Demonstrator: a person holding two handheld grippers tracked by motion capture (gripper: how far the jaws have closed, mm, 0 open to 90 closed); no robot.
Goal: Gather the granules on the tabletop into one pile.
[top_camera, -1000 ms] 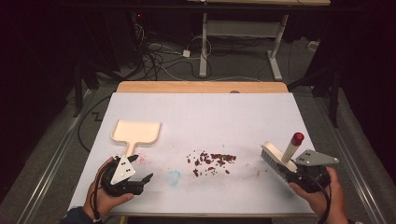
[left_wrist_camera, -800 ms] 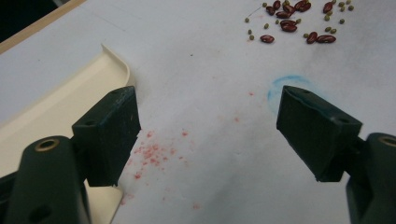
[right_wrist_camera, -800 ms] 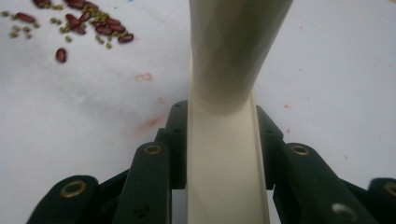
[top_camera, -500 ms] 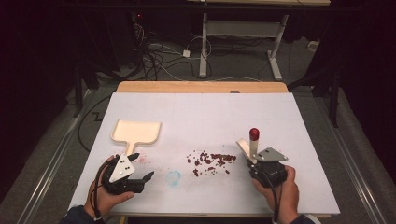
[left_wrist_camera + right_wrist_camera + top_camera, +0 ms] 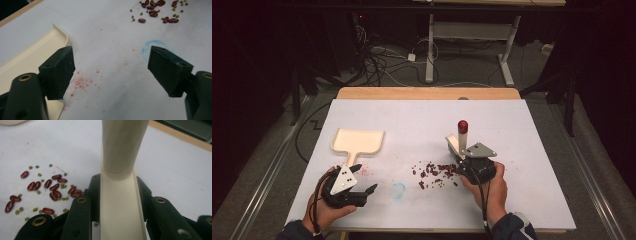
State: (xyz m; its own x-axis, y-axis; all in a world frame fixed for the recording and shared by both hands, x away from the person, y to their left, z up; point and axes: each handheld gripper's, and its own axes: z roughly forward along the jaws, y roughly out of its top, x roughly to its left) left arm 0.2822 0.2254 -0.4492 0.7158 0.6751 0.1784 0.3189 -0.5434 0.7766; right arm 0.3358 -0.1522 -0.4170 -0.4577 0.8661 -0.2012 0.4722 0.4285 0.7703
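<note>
My right gripper [image 5: 117,202] clamps the brush [image 5: 120,170] handle between its jaws, beside the beans [image 5: 50,188]. My left gripper [image 5: 111,72] gapes wide, the dustpan [image 5: 30,57] touching its one jaw.

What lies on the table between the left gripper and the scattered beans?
In the high view, between the left gripper and the beans lies a faint blue ring mark on otherwise bare white table. The left gripper view shows the same.

A white sheet covers the worktop [image 5: 532,145], whose wooden edge shows at the far side. A faint blue ring [image 5: 398,190] and a scatter of pink specks [image 5: 81,81] mark the sheet. Beyond, cables [image 5: 382,65] lie tangled on the grey floor beside a white metal frame [image 5: 472,35].
</note>
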